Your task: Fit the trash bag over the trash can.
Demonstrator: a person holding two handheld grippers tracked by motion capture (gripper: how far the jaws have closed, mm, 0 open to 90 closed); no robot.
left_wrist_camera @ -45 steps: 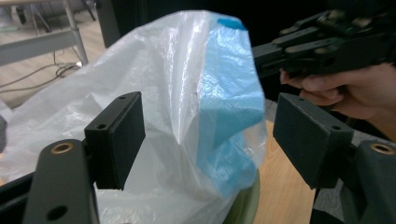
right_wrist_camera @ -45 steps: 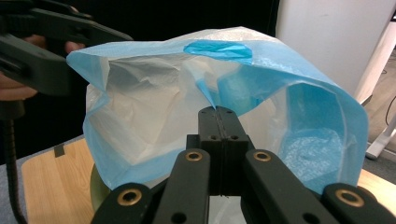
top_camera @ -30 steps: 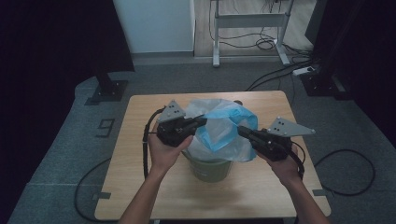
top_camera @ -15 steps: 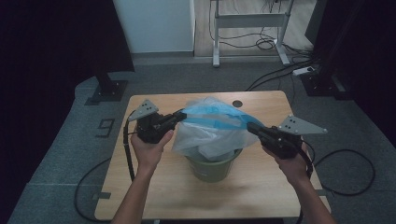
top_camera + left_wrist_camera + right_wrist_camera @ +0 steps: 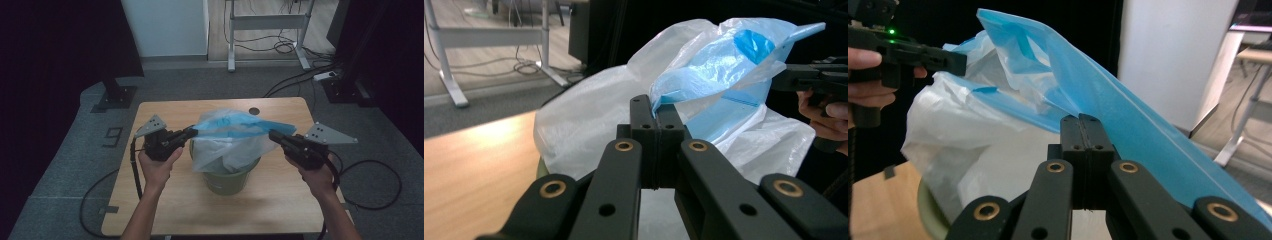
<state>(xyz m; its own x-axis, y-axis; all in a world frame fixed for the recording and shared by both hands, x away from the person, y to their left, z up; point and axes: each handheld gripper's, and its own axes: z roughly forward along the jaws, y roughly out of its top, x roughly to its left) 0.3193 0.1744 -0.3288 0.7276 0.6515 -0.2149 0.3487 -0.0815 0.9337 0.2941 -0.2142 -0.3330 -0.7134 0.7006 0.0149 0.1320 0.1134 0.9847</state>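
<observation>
as seen from the high view, the blue bag (image 5: 235,125) is stretched between the left gripper (image 5: 191,132) and the right gripper (image 5: 272,135), above a white bag (image 5: 225,150) sitting in a green bin (image 5: 227,182) on the wooden table (image 5: 165,200). left gripper view: jaws clamped together on the blue bag's (image 5: 719,65) edge. right gripper view: jaws pressed shut on the blue film (image 5: 1108,100), the white bag (image 5: 963,145) just behind it.
</observation>
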